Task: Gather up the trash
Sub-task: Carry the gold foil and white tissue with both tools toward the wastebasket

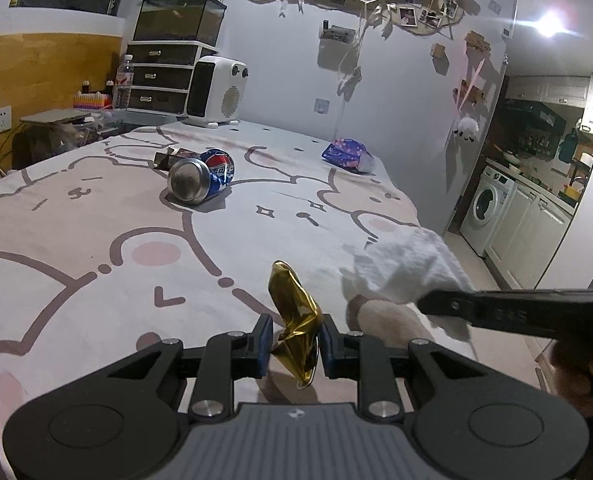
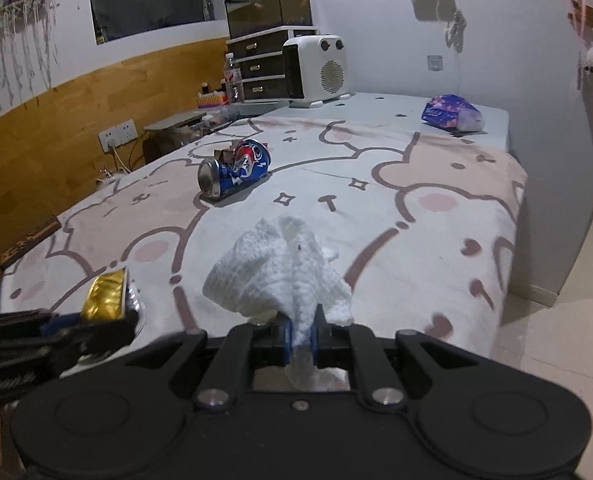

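The room is dim, lit mainly by a ceiling lamp (image 1: 550, 24) that flares into a starburst with streaks in the left wrist view. Beside that lamp the grey wall (image 1: 396, 80) carries hard shadows of the hanging decorations. Both fisheye views bow straight lines and darken into black corners. In the right wrist view the left gripper (image 2: 96, 326) is smeared with motion blur.

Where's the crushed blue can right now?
The crushed blue can lies on its side mid-bed on the cartoon bedspread, in front of the white heater, left of the purple snack bag, with a small dark wrapper just behind it.
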The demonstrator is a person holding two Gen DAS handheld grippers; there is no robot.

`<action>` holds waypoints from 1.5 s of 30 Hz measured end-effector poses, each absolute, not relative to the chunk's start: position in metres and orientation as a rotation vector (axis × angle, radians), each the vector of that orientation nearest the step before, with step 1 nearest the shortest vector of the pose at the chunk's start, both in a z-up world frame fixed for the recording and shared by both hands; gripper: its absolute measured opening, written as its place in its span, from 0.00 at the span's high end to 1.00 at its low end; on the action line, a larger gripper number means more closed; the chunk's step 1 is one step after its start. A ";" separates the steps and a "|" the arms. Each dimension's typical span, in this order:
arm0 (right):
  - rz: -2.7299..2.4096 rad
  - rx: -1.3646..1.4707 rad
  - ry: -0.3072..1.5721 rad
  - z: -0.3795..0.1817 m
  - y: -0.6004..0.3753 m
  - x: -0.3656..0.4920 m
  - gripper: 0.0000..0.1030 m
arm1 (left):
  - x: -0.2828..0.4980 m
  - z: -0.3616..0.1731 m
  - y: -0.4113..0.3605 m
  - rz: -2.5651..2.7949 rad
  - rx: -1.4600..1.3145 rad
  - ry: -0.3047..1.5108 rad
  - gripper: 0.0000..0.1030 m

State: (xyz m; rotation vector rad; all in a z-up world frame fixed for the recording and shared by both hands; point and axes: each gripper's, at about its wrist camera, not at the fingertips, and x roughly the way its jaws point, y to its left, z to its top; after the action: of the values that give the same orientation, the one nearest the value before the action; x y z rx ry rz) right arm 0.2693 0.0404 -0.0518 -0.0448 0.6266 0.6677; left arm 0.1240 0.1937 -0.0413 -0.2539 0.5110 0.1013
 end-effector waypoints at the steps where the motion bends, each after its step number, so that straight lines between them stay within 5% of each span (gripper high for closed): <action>1: 0.664 -0.037 0.624 -0.051 0.034 0.264 0.90 | 0.122 -0.040 0.190 0.101 -0.251 0.511 0.75; 25: 0.487 0.104 0.522 -0.041 -0.108 0.197 0.91 | 0.121 -0.023 0.077 -0.048 -0.145 0.478 0.75; 45: 0.213 0.219 0.586 -0.101 -0.247 0.210 0.90 | 0.210 -0.074 -0.069 -0.287 -0.080 0.613 0.75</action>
State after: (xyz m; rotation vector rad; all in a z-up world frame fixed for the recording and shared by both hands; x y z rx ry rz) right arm 0.2102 -0.2470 -0.1007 0.2186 0.5858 0.2130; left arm 0.2104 -0.0695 -0.0742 -0.0796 0.6128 -0.2867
